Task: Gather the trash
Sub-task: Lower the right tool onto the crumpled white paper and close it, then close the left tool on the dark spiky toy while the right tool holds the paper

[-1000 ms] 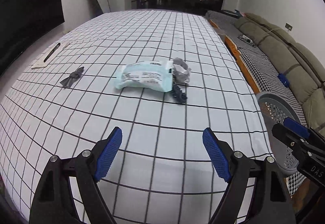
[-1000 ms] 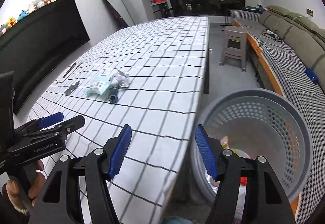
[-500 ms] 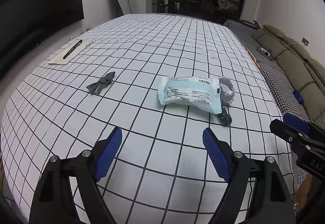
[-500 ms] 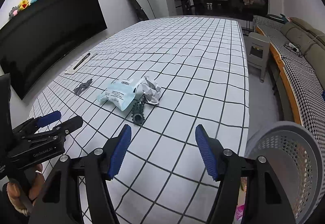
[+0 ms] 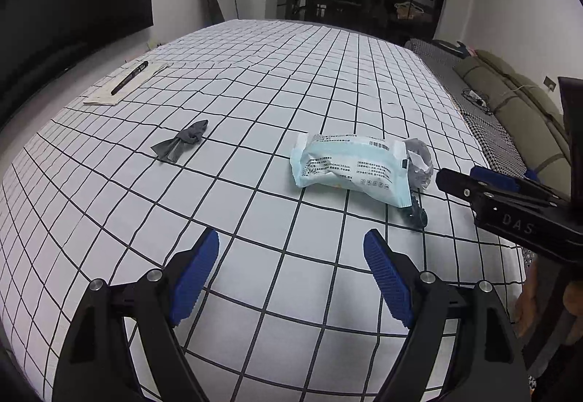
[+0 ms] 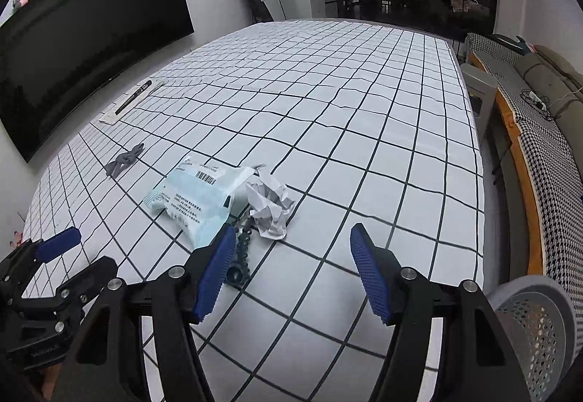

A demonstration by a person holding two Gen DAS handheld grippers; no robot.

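Observation:
On the grid-patterned tablecloth (image 5: 255,81) lie a pale blue wrapper packet (image 5: 348,168) (image 6: 198,201), a crumpled white paper ball (image 5: 419,161) (image 6: 271,205), a small dark ridged piece (image 5: 415,212) (image 6: 240,256) and a grey scrap of cloth (image 5: 182,141) (image 6: 124,159). My left gripper (image 5: 291,272) hovers open short of the packet, nothing between its blue pads. My right gripper (image 6: 288,270) is open too, just near of the paper ball, its left pad (image 6: 215,274) beside the dark piece. A grey perforated basket (image 6: 539,322) sits at the table's right edge.
A black pen (image 5: 129,77) lies on a paper sheet (image 5: 105,94) at the far left of the table. A sofa with checkered cover (image 6: 539,132) runs along the right. A large dark screen (image 6: 83,37) hangs on the left wall.
Both grippers swung left from the basket side over the table. The basket slid to the right wrist view's corner; the trash now lies closer ahead. Neither gripper's opening changed.

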